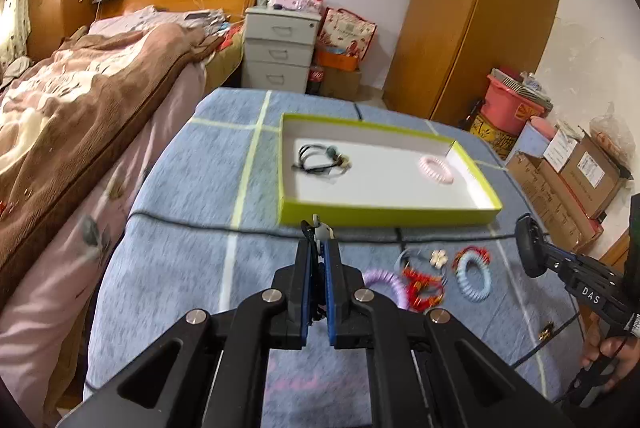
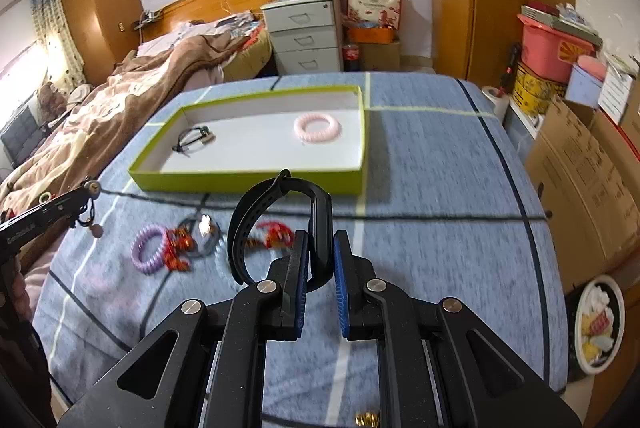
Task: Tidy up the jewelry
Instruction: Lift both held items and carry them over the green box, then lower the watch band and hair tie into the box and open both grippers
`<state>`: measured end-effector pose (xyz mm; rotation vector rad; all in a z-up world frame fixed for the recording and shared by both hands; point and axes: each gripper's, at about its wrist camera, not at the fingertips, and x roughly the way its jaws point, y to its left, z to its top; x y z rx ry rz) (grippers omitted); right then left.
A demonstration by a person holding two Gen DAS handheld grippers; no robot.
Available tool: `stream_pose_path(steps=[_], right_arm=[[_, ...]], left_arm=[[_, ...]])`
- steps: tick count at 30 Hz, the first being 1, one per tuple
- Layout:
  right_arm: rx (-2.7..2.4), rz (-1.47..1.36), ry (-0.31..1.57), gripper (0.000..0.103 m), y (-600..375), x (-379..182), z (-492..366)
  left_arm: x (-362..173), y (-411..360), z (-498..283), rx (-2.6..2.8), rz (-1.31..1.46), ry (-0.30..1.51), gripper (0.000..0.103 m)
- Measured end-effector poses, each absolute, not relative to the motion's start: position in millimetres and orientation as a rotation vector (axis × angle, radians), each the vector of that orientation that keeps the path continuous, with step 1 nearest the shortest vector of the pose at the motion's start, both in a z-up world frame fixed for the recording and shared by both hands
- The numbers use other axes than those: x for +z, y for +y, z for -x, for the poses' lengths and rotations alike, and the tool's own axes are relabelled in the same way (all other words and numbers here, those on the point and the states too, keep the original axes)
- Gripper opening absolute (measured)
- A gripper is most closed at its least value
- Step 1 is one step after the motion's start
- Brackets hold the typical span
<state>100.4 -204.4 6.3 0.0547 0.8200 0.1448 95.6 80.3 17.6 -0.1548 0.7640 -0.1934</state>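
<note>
A green-rimmed white tray (image 1: pixel 384 216) (image 2: pixel 248 180) lies on the blue cloth. It holds a black cord bracelet (image 1: pixel 320 158) (image 2: pixel 194 140) and a pink coil band (image 1: pixel 436 168) (image 2: pixel 317 127). My left gripper (image 1: pixel 319 242) is shut on a cord bracelet with beads (image 1: pixel 318 228) just before the tray's near wall; it also shows in the right wrist view (image 2: pixel 90 206). My right gripper (image 2: pixel 320 244) is shut on a black wristband (image 2: pixel 272 224), held above the cloth. Loose on the cloth lie a purple coil (image 1: pixel 384 280) (image 2: pixel 150 248), a red tassel bracelet (image 1: pixel 424 288), a flower bracelet (image 1: pixel 438 258) and a blue coil (image 1: pixel 474 278).
A thin black cable (image 1: pixel 200 224) crosses the cloth before the tray. A bed (image 1: pixel 80 100) stands on the left, white drawers (image 1: pixel 280 48) behind, cardboard boxes (image 1: pixel 572 184) and a pink bin (image 1: pixel 508 104) on the right. A bowl (image 2: pixel 598 324) sits by the table's right edge.
</note>
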Motion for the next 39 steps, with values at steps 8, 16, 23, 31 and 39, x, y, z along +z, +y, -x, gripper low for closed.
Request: stream_pose_path(steps=[8,16,23,31,39], right_arm=[[0.19,-0.049,0.818,0.013,-193,17,-141],[0.195,-0.027,0.855,0.013,-180,13,-194],[0.202,-0.01,0.903,0.013,-171,0,-238],[0.224,-0.013,0.945,0.013,-160,-11,-268],[0.223,0.006,0.983,0.013,-155,-23,-285]], left_arm=[[25,62,-127,-0.259,0.17,0.763,0.007],[22,42,-161,-0.293,0.163,0.779,0.007],[11,34,-185,-0.293,0.162,0.814,0.007],[-5,37,-198,-0.27,0.178,0.856,0.007],[-12,38,-204,-0.263,0.185,0.87,0.007]])
